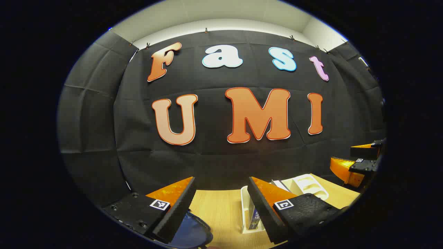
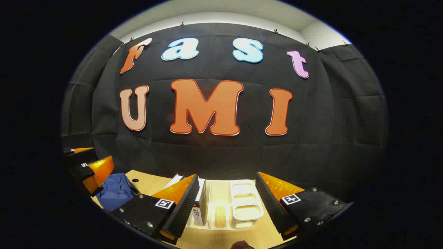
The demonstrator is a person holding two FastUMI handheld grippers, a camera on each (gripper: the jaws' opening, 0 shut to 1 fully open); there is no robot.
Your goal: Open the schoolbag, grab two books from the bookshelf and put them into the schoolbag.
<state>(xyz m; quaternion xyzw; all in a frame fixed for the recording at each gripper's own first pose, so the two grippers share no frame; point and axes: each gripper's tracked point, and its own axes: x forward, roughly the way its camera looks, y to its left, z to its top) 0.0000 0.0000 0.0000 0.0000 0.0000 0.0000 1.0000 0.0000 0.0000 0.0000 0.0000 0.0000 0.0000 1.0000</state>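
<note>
Above the wooden desk (image 2: 221,238), both claws hang raised and level. Left claw (image 1: 221,193) released, nothing between the fingers; blue schoolbag (image 1: 190,231) lies on the desk right under its left finger. Right claw (image 2: 226,192) also released, empty, aimed at the white bookshelf (image 2: 244,204) below it. Books (image 2: 200,204) stand upright in the shelf's left part. Schoolbag sits well left of the shelf, near the left claw.

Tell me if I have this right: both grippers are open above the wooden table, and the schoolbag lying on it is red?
Not quite. The schoolbag is blue, as the right gripper view shows. The rest holds: the left gripper and right gripper are both open above the wooden table.
</note>
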